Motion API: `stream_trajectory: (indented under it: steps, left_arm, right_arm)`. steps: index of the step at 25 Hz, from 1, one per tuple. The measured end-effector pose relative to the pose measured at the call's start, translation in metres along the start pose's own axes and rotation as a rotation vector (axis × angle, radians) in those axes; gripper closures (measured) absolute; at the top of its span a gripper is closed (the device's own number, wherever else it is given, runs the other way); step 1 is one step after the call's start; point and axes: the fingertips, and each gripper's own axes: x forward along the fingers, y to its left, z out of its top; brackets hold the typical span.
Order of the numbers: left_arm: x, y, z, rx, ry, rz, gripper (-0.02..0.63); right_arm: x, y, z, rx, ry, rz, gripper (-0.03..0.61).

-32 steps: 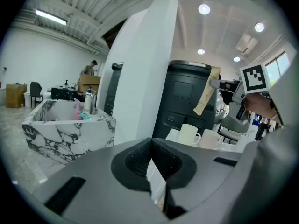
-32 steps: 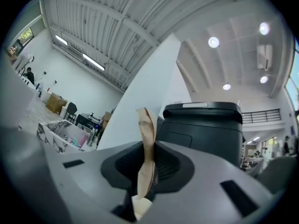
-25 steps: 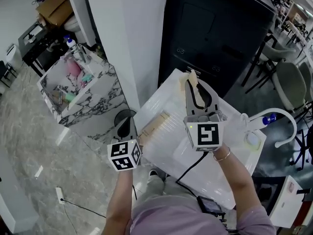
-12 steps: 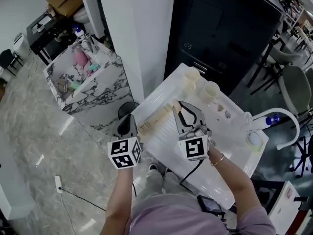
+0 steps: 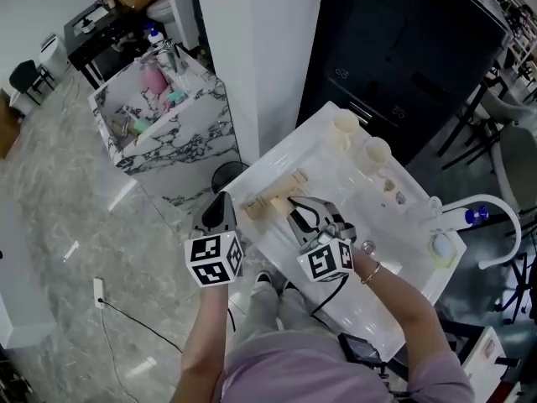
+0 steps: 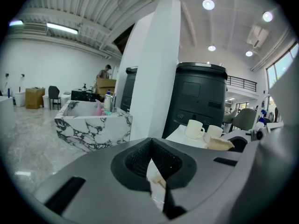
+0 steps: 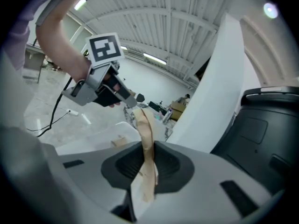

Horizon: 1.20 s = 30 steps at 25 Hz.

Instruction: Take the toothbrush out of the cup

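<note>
My right gripper [image 5: 294, 205] is shut on a flat beige toothbrush [image 7: 146, 157], whose free end sticks up past the jaws in the right gripper view. It hangs low over the near-left part of the white table [image 5: 382, 259], well clear of the two cream cups [image 5: 345, 127] [image 5: 376, 154] at the far edge. No toothbrush shows in either cup. My left gripper [image 5: 221, 206] hovers just off the table's left edge, shut with nothing in it. The left gripper view shows both cups [image 6: 195, 129] beyond its jaws.
A beige slab [image 5: 267, 201] lies on the table near the right gripper's tips. A white pillar [image 5: 260, 49] and a tall black cabinet [image 5: 403, 49] stand behind the table. There is a marble basin [image 5: 159, 133] at the left and a white curved tap [image 5: 491, 217] at the right.
The right gripper has come down from above the cups to the near-left of the table, still holding the toothbrush. The left gripper has shifted slightly.
</note>
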Motion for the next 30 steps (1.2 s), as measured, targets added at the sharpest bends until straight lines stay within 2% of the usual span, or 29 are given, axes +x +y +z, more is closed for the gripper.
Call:
stream_trajectory:
  steps: [8,18,30]
  left_arm:
    - [-0.012,0.012,-0.011,-0.022,0.011,0.062,0.614]
    - [-0.019,0.020,-0.016,-0.036,0.012,0.104,0.614]
    - [-0.015,0.014,-0.018,-0.037,0.023,0.093,0.614]
  right_arm:
    - [0.010,0.047,-0.012,-0.124,0.014,0.178,0.497]
    - [0.017,0.077,-0.029,-0.120,0.079,0.335,0.434]
    - [0.006,0.081,-0.030,-0.105,0.093,0.443,0.393]
